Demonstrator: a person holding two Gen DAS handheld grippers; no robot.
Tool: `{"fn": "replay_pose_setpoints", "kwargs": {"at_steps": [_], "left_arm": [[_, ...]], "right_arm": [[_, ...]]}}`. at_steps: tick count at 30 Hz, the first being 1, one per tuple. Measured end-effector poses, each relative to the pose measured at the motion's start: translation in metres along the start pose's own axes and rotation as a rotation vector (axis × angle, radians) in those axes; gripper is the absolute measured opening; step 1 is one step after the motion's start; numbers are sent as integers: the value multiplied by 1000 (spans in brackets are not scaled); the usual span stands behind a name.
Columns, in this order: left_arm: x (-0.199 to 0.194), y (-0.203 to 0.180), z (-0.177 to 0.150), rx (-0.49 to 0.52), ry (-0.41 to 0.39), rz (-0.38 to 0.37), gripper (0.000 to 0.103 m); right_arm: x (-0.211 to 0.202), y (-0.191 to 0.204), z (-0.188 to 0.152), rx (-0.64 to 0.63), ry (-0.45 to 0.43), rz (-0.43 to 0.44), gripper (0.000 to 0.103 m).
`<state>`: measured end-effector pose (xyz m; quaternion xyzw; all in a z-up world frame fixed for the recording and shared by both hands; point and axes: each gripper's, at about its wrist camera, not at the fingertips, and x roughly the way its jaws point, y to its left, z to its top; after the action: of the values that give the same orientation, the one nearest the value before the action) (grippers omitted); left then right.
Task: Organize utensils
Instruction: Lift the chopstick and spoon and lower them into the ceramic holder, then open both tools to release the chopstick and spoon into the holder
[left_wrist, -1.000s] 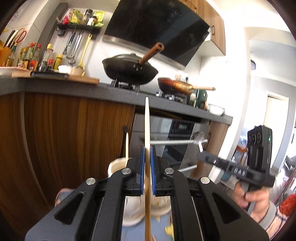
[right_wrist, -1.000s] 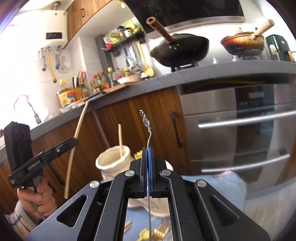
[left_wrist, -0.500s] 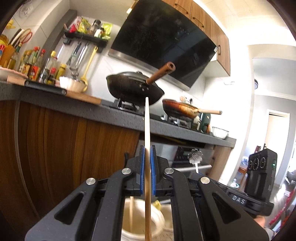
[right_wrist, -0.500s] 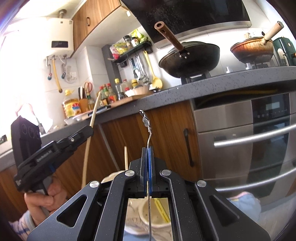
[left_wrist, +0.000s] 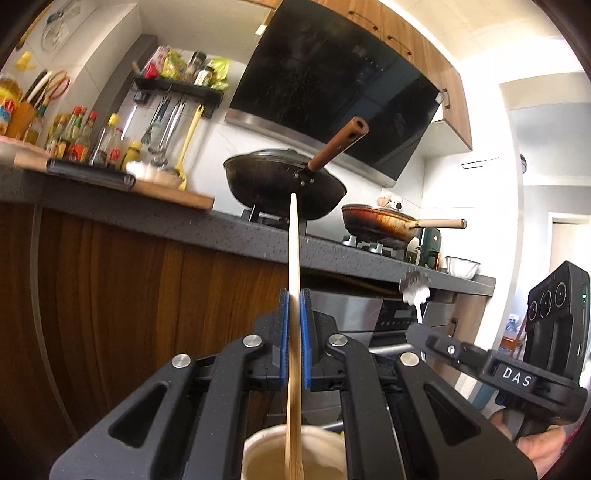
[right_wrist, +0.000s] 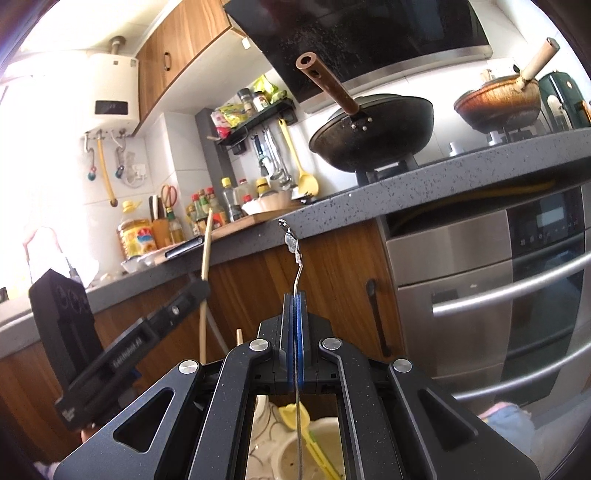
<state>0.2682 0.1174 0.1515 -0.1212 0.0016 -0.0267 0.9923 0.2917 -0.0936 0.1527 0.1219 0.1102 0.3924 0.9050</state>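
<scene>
My left gripper (left_wrist: 294, 295) is shut on a pale wooden chopstick (left_wrist: 293, 240) that stands upright between the blue pads. The chopstick's lower end hangs over the mouth of a cream ceramic holder (left_wrist: 258, 443). My right gripper (right_wrist: 294, 299) is shut on the thin handle of a metal fork (right_wrist: 291, 243), head up. Under it are a patterned white holder (right_wrist: 264, 432) and a cup (right_wrist: 325, 432) with a yellow utensil (right_wrist: 293, 413) inside. Each gripper shows in the other's view: the right gripper (left_wrist: 417, 334) with the fork (left_wrist: 415, 290), and the left gripper (right_wrist: 201, 288) with the chopstick (right_wrist: 206, 251).
A dark stone counter (left_wrist: 221, 229) on wood cabinets runs close ahead, with a black wok (left_wrist: 284, 184), a brown pan (left_wrist: 380, 221), a cutting board (left_wrist: 173, 194) and bottles (left_wrist: 85, 140). A steel oven (right_wrist: 498, 277) is on the right. A second chopstick tip (right_wrist: 240, 338) pokes up.
Both grippers have moved toward the counter and over the holders. The cream holder, earlier ahead of the left gripper, now sits right under it. The two grippers are closer together.
</scene>
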Motion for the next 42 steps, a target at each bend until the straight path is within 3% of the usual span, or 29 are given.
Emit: {"fn": "replay_pose_setpoints", "kwargs": {"at_steps": [9, 17, 24, 33, 38, 42], "left_arm": [[-11, -2, -26, 26, 76, 46, 6], [-13, -14, -40, 106, 189, 98, 6], [-4, -12, -49, 115, 277, 140, 6], [-4, -13, -49, 125, 292, 153, 6], [-4, -12, -46, 114, 294, 146, 7], [-8, -11, -43, 110, 284, 145, 17]], "right_arm": [[12, -3, -25, -44, 61, -59, 2], [6, -7, -47, -65, 148, -111, 2], [10, -11, -59, -82, 225, -138, 2], [16, -10, -64, -105, 260, -149, 2], [15, -11, -64, -103, 262, -155, 8], [11, -11, -61, -98, 252, -150, 14]]}}
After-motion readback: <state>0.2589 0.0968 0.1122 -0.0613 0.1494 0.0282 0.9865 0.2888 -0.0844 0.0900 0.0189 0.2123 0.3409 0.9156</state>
